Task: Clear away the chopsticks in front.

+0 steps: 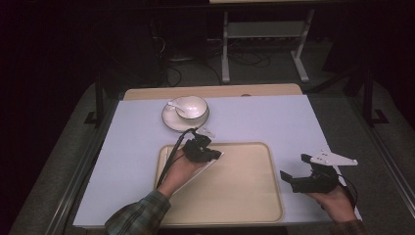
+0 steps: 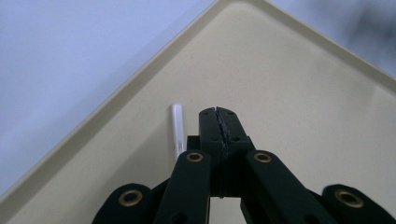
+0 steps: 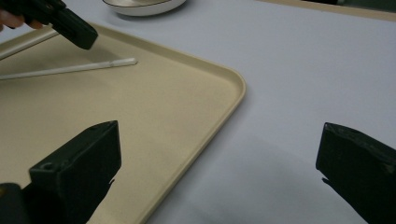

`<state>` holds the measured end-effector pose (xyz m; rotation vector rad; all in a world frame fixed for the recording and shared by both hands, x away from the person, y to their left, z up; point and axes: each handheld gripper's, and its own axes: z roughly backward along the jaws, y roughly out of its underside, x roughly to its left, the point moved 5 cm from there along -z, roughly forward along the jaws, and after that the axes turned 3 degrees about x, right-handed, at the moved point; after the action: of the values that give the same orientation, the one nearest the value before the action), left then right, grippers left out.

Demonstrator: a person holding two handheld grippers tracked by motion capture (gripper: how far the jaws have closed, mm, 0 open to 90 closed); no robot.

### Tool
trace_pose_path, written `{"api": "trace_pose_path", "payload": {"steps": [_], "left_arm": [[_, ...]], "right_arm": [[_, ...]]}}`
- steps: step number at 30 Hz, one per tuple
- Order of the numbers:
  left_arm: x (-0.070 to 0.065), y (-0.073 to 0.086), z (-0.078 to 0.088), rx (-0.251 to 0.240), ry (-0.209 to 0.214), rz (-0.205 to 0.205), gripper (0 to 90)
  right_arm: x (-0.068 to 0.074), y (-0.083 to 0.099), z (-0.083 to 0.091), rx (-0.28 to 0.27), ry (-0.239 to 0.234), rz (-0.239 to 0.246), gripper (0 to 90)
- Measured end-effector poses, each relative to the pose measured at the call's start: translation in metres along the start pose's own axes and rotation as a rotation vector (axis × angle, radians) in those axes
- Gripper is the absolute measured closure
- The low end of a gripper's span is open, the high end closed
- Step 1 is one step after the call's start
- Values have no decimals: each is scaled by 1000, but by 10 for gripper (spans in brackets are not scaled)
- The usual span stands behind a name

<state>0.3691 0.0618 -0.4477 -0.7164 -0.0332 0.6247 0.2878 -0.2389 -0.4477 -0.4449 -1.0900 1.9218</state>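
Over the near-left part of the shallow beige plastic tray (image 1: pixel 244 196), the left gripper (image 1: pixel 215 155) has its black fingers (image 2: pixel 210 126) clenched flat against each other, with nothing visible between the pads in the left gripper view. Just beside those fingers, a thin white chopstick (image 2: pixel 177 128) lies on the tray floor, close to them but outside the grip; whether it touches them cannot be told. From the right gripper view two such white sticks (image 3: pixel 70 68) lie on the tray under the left gripper, one out on the tray floor and a second nearer the rim. The right gripper (image 1: pixel 296 169) hovers beyond the tray's right edge above the pale lavender desk (image 1: pixel 274 117), its fingers (image 3: pixel 79 163) released and spread wide apart with nothing in the gap. At the far side of the desk, beyond the tray's far-left corner, a white ceramic bowl (image 1: pixel 192 106) sits on a white gold-rimmed saucer (image 1: pixel 169 120), with a white ceramic spoon (image 1: pixel 174 104) resting in the bowl. The person's left forearm wears a green plaid sleeve (image 1: pixel 139 215).
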Motion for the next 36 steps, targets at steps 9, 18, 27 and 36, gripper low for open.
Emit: {"api": "trace_pose_path", "payload": {"steps": [9, 18, 27, 36], "left_arm": [[7, -5, -25, 28, 2, 10, 896], [14, 1, -31, 62, -27, 11, 896], [29, 11, -23, 65, -57, 55, 896], [42, 17, -13, 56, -74, 94, 896]], "right_arm": [[0, 0, 0, 2, -3, 1, 0], [0, 0, 0, 1, -1, 1, 0], [0, 0, 0, -1, -1, -3, 0], [0, 0, 0, 1, -2, -1, 0]]}}
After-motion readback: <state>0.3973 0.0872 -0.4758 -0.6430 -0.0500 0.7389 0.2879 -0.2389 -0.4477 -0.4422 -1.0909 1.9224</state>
